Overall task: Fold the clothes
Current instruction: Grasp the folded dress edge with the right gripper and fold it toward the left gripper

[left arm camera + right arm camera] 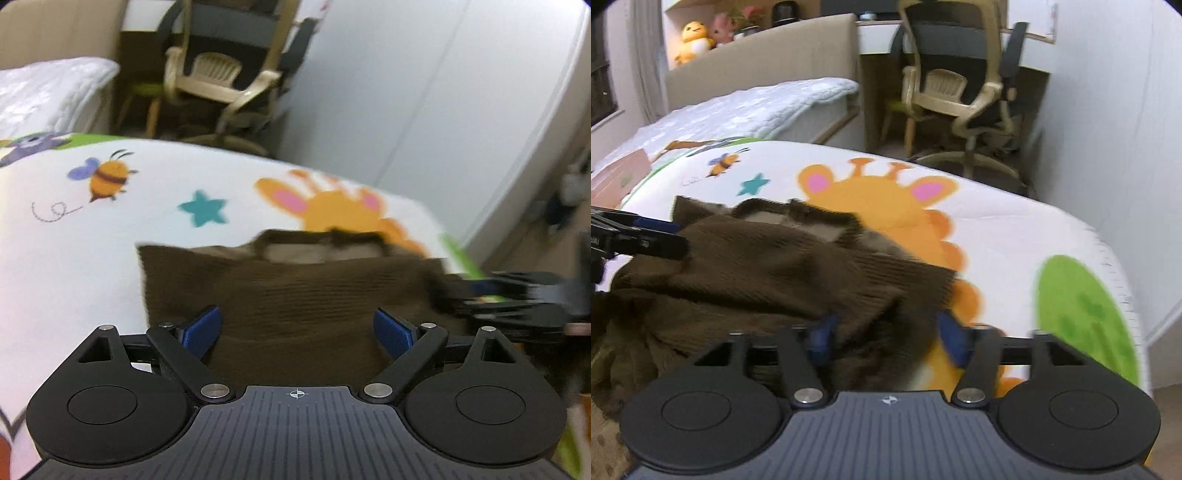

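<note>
A brown knit sweater (pixel 295 295) lies on a bed's cartoon-print quilt (pixel 74 258), filling the lower centre of both wrist views. The left hand-held gripper (pixel 297 332) stands wide apart over the fabric, gripping nothing. The right hand-held gripper (pixel 886 338) is parted too, a sweater edge between its blue pads (pixel 822 338), unpinched. An office chair (pixel 956 92) stands at upper centre.

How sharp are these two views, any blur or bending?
Left wrist view: the brown sweater and giraffe print smear with motion blur. Right wrist view: the sweater's near edge is blurred; the office chair reads clearer. Both bow straight lines, fisheye style.
</note>
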`<move>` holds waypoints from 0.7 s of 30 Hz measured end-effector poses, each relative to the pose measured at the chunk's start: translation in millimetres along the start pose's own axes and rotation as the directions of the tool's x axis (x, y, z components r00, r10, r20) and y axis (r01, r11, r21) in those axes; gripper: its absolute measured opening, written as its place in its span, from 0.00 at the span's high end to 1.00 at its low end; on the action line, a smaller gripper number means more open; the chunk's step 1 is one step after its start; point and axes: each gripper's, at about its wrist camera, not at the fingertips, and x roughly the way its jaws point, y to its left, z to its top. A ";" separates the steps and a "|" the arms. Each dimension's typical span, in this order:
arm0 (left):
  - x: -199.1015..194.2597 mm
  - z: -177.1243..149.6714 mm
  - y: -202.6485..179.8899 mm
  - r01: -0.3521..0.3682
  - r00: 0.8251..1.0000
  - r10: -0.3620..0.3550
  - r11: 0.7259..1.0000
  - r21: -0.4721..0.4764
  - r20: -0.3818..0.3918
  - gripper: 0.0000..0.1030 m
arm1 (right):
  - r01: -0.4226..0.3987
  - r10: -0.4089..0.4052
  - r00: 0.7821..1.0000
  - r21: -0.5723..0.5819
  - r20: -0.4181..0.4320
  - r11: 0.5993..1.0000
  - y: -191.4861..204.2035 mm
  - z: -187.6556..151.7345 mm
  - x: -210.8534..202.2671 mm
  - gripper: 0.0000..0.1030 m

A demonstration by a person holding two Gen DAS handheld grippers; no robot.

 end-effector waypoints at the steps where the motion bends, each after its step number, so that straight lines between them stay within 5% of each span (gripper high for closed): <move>1: -3.3 0.9 2.6 -0.002 1.000 0.002 1.000 0.004 0.005 0.10 | 0.003 -0.003 1.000 0.010 0.006 1.000 -5.9 0.6 -5.2 0.33; 6: -36.9 10.6 28.4 -0.031 0.999 0.032 0.999 -0.026 0.032 0.09 | -0.066 0.056 0.996 0.165 0.067 0.984 -34.2 10.8 -24.7 0.33; 10: -37.8 18.5 62.4 -0.019 1.000 0.016 0.985 -0.174 -0.015 0.09 | -0.161 0.125 0.984 0.314 0.130 0.936 -49.9 23.8 -27.2 0.33; 17: -4.9 21.8 64.1 0.037 0.996 -0.054 0.974 -0.225 -0.066 0.08 | -0.047 0.042 0.999 0.296 0.023 0.954 -46.0 28.7 16.9 0.38; 21: 10.6 28.6 52.7 0.039 0.998 -0.049 0.978 -0.203 -0.046 0.08 | -0.091 0.082 0.996 0.291 0.043 0.952 -34.4 18.9 38.8 0.44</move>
